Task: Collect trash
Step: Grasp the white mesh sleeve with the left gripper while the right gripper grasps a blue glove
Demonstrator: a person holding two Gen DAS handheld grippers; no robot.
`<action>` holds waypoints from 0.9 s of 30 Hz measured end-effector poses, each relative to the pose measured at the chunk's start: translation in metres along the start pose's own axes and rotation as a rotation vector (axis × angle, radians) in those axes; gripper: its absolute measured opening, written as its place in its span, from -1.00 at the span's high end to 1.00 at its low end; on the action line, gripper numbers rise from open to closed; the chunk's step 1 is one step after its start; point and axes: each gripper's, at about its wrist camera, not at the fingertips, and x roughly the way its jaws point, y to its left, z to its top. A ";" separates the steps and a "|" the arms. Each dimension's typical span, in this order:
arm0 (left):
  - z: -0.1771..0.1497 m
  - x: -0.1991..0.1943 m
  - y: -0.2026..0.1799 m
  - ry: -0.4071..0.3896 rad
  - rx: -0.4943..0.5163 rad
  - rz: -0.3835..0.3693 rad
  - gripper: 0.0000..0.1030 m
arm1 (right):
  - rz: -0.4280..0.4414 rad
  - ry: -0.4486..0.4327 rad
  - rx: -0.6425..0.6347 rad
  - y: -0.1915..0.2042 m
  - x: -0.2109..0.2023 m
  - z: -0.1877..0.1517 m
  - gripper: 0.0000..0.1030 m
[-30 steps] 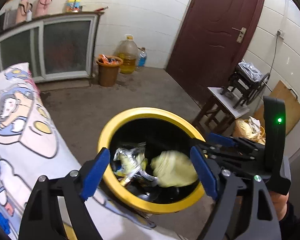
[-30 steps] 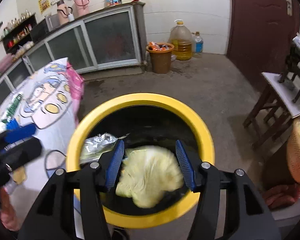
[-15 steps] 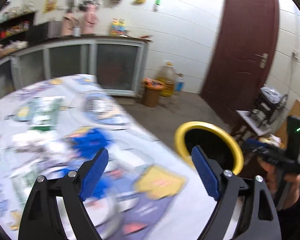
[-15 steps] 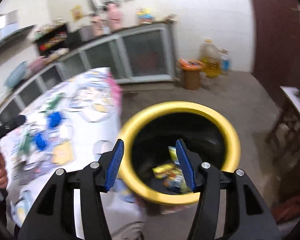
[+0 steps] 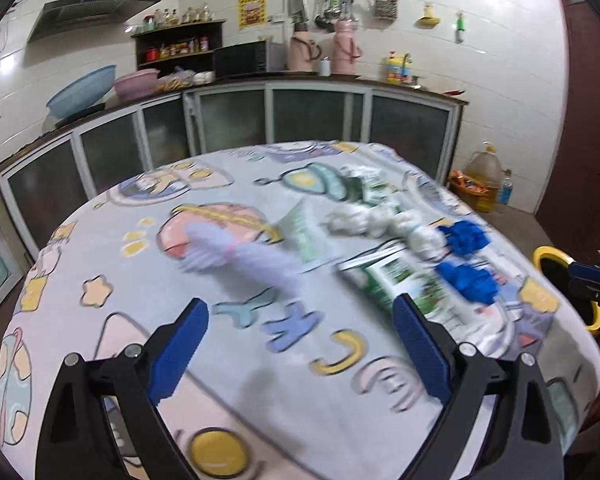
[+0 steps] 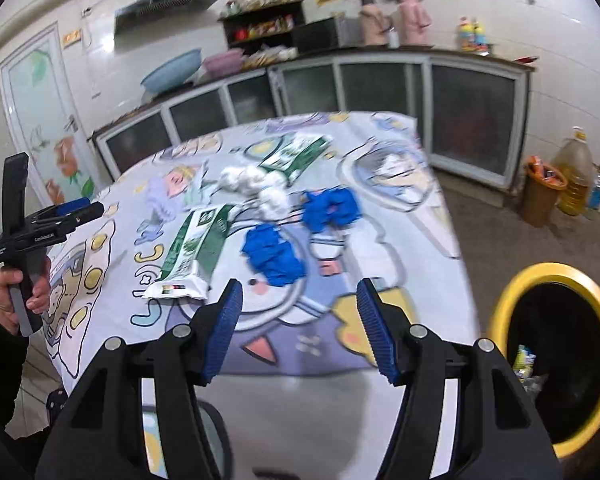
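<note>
I see both grippers over the cartoon-print tablecloth (image 6: 400, 216). Left gripper (image 5: 300, 344) jaws spread wide, just been opening, nothing btwn. Right gripper (image 6: 300, 326) jaws just widened too, empty. Crumpled blue gloves (image 6: 274, 256), white wads (image 6: 256, 184), green-white flat packets (image 6: 196, 248) mid-table. Round yellow-rimmed bin (image 6: 556, 356) near right.

blue basin (image 5: 82, 96) | pink flasks (image 5: 324, 50) | oil jug (image 6: 576, 178) | range hood (image 5: 92, 10)
</note>
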 end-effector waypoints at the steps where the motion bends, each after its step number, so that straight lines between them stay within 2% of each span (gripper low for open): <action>1: -0.002 0.003 0.008 0.007 -0.005 0.009 -0.74 | -0.003 0.015 -0.010 0.006 0.009 0.001 -0.10; 8: 0.012 0.040 0.029 0.019 -0.016 0.029 -0.82 | -0.013 0.067 -0.060 0.022 0.052 0.017 -0.11; 10: 0.016 0.057 0.034 0.039 -0.035 0.011 -0.82 | -0.009 0.081 -0.061 0.023 0.061 0.020 -0.12; 14: 0.023 0.090 0.046 0.103 -0.128 -0.046 -0.82 | -0.009 0.101 -0.085 0.026 0.079 0.026 -0.14; 16: 0.028 0.103 0.050 0.127 -0.163 -0.066 -0.82 | 0.003 0.106 -0.097 0.028 0.085 0.028 -0.28; 24: 0.037 0.158 0.061 0.245 -0.261 -0.070 -0.81 | -0.022 0.162 -0.150 0.032 0.122 0.034 -0.28; 26: 0.035 0.171 0.065 0.267 -0.283 -0.063 -0.69 | -0.024 0.189 -0.144 0.030 0.131 0.034 -0.27; 27: 0.033 0.175 0.067 0.276 -0.297 -0.063 -0.46 | -0.021 0.201 -0.136 0.029 0.134 0.033 -0.23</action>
